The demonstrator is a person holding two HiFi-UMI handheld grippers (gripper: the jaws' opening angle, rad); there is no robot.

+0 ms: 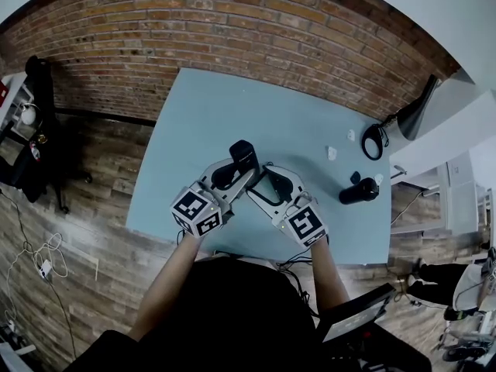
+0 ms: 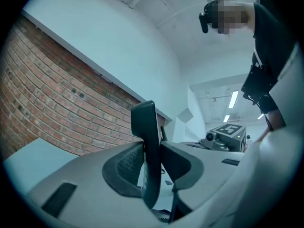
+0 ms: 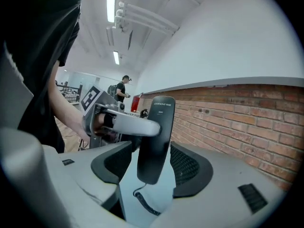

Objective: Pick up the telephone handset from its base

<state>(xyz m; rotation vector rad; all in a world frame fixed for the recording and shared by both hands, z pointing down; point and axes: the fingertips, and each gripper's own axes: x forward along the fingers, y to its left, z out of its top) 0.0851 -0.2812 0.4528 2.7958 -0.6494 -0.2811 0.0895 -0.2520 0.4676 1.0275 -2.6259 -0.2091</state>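
Observation:
The black telephone handset (image 1: 244, 155) hangs above the light blue table (image 1: 201, 122), between both grippers. In the left gripper view the handset (image 2: 145, 122) stands edge-on and upright, and my left gripper (image 2: 152, 160) is shut on its flat faces. The right gripper view shows the handset (image 3: 162, 109) face-on, with my right gripper (image 3: 152, 163) shut on its side edges low down. There a white finger of the left gripper (image 3: 135, 126) presses on its front from the left. A coiled cord (image 3: 145, 201) trails from its lower end. The two grippers (image 1: 242, 173) (image 1: 260, 183) meet tip to tip. No telephone base shows clearly.
A dark cylindrical object (image 1: 359, 191) lies at the table's right, with a black looped cable (image 1: 374, 140) beyond it and small white bits (image 1: 332, 153) nearby. A brick wall (image 1: 232, 29) runs behind the table. A person stands far off in the right gripper view.

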